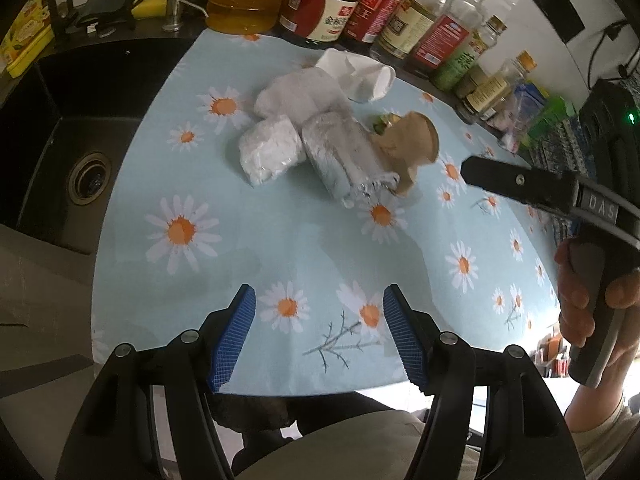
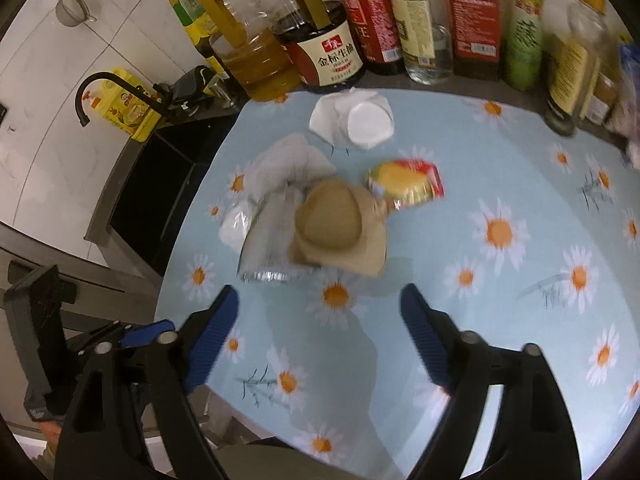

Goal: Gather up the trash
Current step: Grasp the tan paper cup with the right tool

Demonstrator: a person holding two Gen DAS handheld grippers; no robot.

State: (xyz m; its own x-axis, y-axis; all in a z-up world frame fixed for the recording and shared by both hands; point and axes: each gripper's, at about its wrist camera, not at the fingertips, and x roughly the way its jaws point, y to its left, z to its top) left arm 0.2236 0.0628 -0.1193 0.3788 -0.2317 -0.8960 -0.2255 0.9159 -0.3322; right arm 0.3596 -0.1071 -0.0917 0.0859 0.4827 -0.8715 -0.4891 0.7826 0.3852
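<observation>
A small heap of trash lies on the daisy-print tablecloth point(image 1: 200, 184): a crumpled white tissue point(image 1: 296, 92), a clear bag of white stuff point(image 1: 268, 156), a foil-wrapped roll point(image 1: 340, 156), a crushed brown paper cup point(image 1: 408, 140) and a squashed white paper cup point(image 1: 368, 78). The right wrist view shows the same brown cup point(image 2: 336, 224), the foil roll point(image 2: 268, 240) and a red-and-yellow snack wrapper point(image 2: 408, 184). My left gripper point(image 1: 320, 300) hangs open over bare cloth, short of the heap. My right gripper point(image 2: 320, 292) is open just in front of the brown cup, holding nothing.
A black sink point(image 1: 60, 140) drops off left of the cloth, with a black faucet point(image 2: 96, 88) behind it. Sauce and oil bottles point(image 1: 320, 4) line the far edge. A person's hand point(image 1: 580, 300) holds the right gripper at the right. The table's near edge runs under both grippers.
</observation>
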